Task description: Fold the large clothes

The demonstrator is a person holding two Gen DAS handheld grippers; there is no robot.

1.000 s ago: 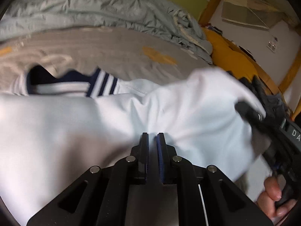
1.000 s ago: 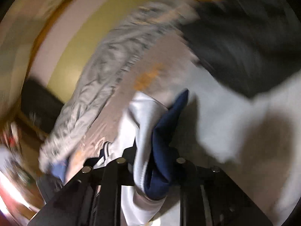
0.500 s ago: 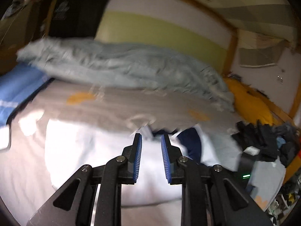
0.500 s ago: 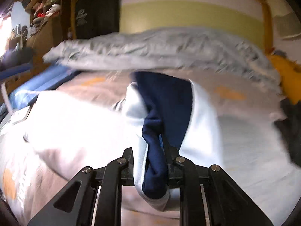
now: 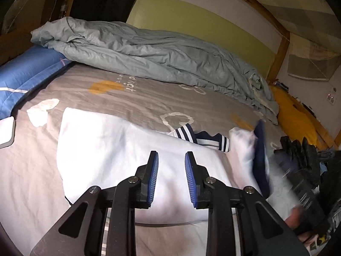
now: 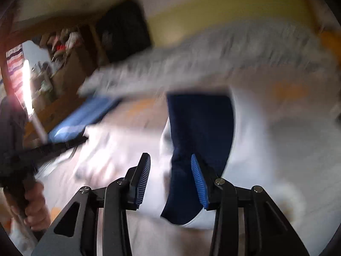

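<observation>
I have laid one fold in the white garment on the bed; left hand-held gripper spread empty, right hand-held gripper just releasing the navy-lined flap; more folds remain.

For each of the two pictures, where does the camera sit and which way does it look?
Left wrist: sits on the left tool, looks down across the bed at the white garment; the right hand shows.
Right wrist: sits on the right tool, blurred, looks over the garment's navy part; the left hand shows.
Both share the garment and the grey quilt.
</observation>
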